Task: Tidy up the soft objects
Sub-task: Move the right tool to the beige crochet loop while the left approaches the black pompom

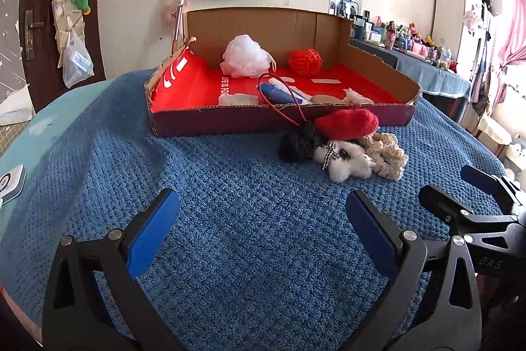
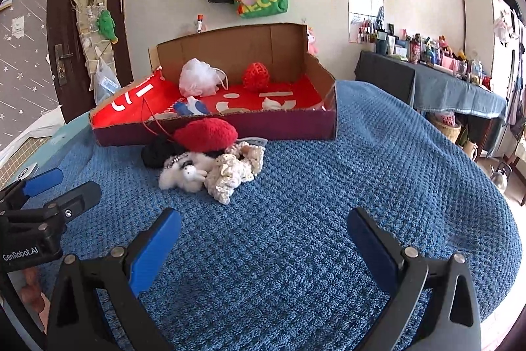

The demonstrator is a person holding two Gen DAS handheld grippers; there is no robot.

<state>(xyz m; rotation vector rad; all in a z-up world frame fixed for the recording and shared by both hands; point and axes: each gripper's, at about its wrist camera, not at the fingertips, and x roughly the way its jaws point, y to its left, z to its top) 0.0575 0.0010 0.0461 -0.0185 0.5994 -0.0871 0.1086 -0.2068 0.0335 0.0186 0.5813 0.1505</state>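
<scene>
A small heap of soft things is lying on the blue knitted blanket [image 1: 230, 219], just in front of the cardboard box [image 1: 282, 117], at about 1 o'clock from the left tongs [image 1: 263, 219] and 11 o'clock from the right tongs [image 2: 264, 236]. On top, the red plush piece [image 2: 206, 134] is lying with its long axis running roughly 9 to 3 o'clock, parallel to the box's front wall and touching it. Below it, the white fluffy toy [image 2: 184, 175] is sprawling beside the cream crocheted piece [image 2: 230, 175], and a black furry ball [image 2: 157, 153] is sitting at the heap's 9 o'clock side, with a thin red cord [image 1: 289, 107] looping up from it over the box wall.

Inside the box, on a red lining, a white mesh puff [image 1: 245, 56] and a red yarn ball [image 1: 305, 62] are resting near the back wall, well apart from the heap.

Both tongs are standing wide open, gripping nothing, hovering over bare blanket. The left view is catching the right tongs at its 3 o'clock edge (the toy's checked bow [image 1: 330, 153] is clear only here); the right view alone is showing a person's fingers [image 2: 31, 288] at 8 o'clock.
</scene>
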